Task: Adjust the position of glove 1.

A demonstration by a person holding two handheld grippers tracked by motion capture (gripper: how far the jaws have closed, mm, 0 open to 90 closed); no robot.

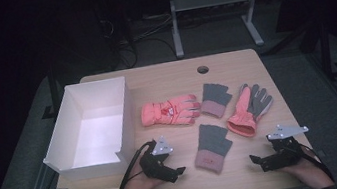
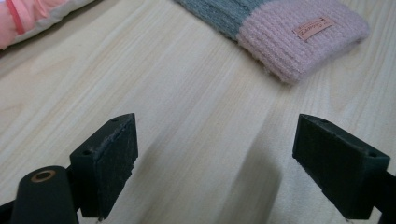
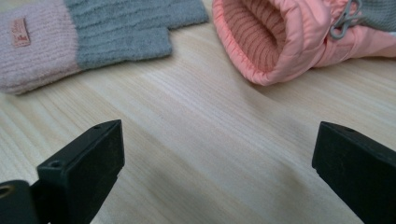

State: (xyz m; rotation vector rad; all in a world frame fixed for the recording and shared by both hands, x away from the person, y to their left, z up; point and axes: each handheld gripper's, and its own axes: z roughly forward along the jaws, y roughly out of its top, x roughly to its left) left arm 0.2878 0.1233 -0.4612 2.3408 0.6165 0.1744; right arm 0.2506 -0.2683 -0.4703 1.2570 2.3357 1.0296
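Observation:
Four gloves lie on the wooden table. A pink ski glove lies flat beside the box, and a second pink ski glove with a grey palm lies to the right, its cuff open. One grey knit glove with a pink cuff is between them; another lies nearer, its labelled cuff facing the front. My left gripper rests at the front, left of that knit glove, jaws open and empty. My right gripper rests at the front right, jaws open and empty.
A white open box stands at the table's left side, empty inside. A round cable hole sits near the far edge. Behind the table is a dark floor with cables and a desk frame.

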